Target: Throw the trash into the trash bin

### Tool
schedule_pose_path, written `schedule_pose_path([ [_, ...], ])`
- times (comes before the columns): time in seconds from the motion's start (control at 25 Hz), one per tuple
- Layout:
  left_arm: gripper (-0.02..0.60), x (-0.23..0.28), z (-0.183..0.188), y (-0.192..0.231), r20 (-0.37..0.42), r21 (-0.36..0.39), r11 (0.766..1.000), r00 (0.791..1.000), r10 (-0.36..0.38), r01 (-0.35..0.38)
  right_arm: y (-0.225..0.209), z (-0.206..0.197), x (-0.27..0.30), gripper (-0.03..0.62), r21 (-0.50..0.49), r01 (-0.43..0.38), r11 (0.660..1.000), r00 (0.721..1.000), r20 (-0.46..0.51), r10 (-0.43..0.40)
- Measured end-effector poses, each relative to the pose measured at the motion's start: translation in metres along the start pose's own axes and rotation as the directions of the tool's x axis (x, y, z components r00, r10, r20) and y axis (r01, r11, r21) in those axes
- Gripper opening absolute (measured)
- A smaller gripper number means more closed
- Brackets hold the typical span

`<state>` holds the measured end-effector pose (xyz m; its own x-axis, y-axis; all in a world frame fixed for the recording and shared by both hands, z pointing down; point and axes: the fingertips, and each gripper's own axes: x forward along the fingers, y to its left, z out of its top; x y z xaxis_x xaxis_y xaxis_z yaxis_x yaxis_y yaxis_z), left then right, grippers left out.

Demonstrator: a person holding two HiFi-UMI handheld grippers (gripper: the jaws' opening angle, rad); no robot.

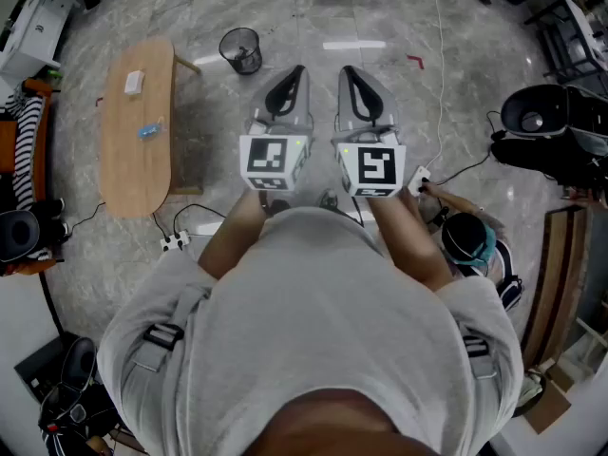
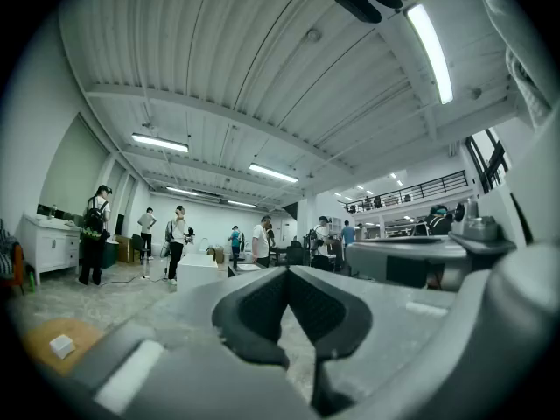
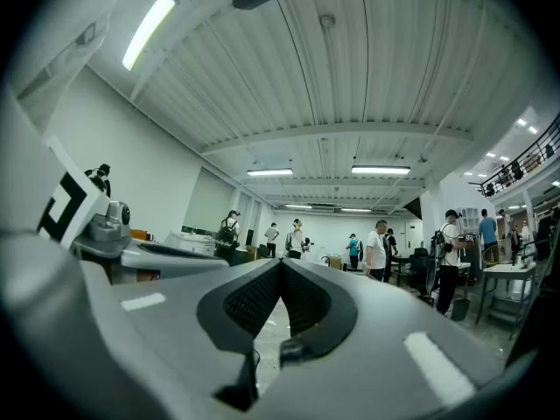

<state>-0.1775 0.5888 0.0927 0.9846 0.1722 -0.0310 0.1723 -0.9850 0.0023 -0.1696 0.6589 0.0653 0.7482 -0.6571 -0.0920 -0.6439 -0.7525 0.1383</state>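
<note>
Holding 2 grippers side by side over the floor, both pointing level. Pressing the jaws of the left gripper [image 1: 293,72] together, tips touching, nothing between; doing likewise with the right gripper [image 1: 351,72]. Lying on the wooden table [image 1: 133,174] off to the left: 2 bits of trash, a white scrap [image 1: 134,83] and a blue piece [image 1: 149,130], well apart from both grippers. Standing on the floor just past the table's far end, ahead and left of the jaws: the black mesh trash bin [image 1: 241,50]. Trailing near the table's near end: a cable [image 1: 195,207] and a power strip [image 1: 173,242].
</note>
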Motion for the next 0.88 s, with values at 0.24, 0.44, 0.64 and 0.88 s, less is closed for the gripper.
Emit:
schedule_pose_path([
  [0.24, 0.019, 0.0, -0.004, -0.007, -0.014, 0.009, 1.0, 1.0, 0.028, -0.028, -0.005, -0.004, -0.001, 0.006, 0.02, -0.032, 0.999, 0.999, 0.011, 0.032],
  [0.44, 0.018, -0.008, -0.007, 0.004, -0.033, 0.024, 0.994, 0.993, 0.11, -0.109, 0.01, -0.008, 0.01, 0.006, 0.065, -0.134, 0.989, 0.991, 0.036, 0.131],
  [0.64, 0.018, -0.032, -0.023, 0.019, -0.071, 0.018, 0.977, 0.974, 0.213, -0.212, 0.047, -0.011, 0.014, 0.008, 0.083, -0.283, 0.956, 0.955, 0.122, 0.272],
  [0.88, 0.02, -0.091, -0.042, 0.058, -0.122, 0.037, 0.919, 0.911, 0.394, -0.393, 0.109, -0.029, 0.02, 0.008, 0.056, -0.451, 0.891, 0.891, 0.095, 0.445],
])
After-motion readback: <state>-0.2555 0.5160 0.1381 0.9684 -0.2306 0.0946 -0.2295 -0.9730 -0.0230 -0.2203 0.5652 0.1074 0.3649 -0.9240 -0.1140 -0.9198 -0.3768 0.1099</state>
